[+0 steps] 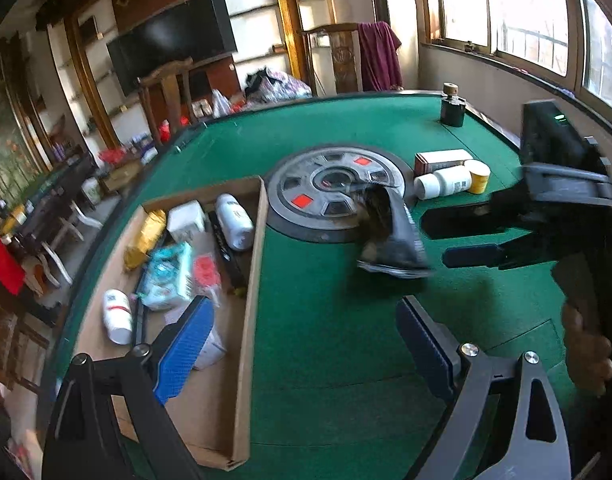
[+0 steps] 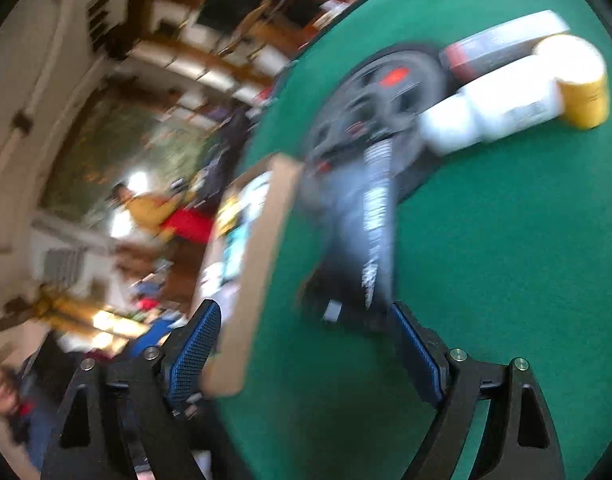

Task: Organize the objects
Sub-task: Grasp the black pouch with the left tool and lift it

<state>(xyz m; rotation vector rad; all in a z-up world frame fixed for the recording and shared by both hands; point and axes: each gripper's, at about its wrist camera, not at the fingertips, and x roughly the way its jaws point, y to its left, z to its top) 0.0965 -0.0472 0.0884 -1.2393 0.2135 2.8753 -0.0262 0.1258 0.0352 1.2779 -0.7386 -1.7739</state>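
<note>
While bottles fill the cardboard box [image 1: 250, 280] | both tongs [image 1: 302, 344] [image 2: 306, 344] agape, empty

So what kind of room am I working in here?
Probably a home living room. The work surface is a green felt game table, with a big dark television on the far wall, wooden chairs nearby, and sunny windows along the right.

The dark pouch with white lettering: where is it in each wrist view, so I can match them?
Left wrist: the dark pouch is centre-right, blurred, overlapping the near edge of the round grey disc, right of the cardboard box.
Right wrist: pouch is centre frame, blurred, just right of the box wall, ahead of the open jaws.
Shared landmark: the yellow jar.
</note>
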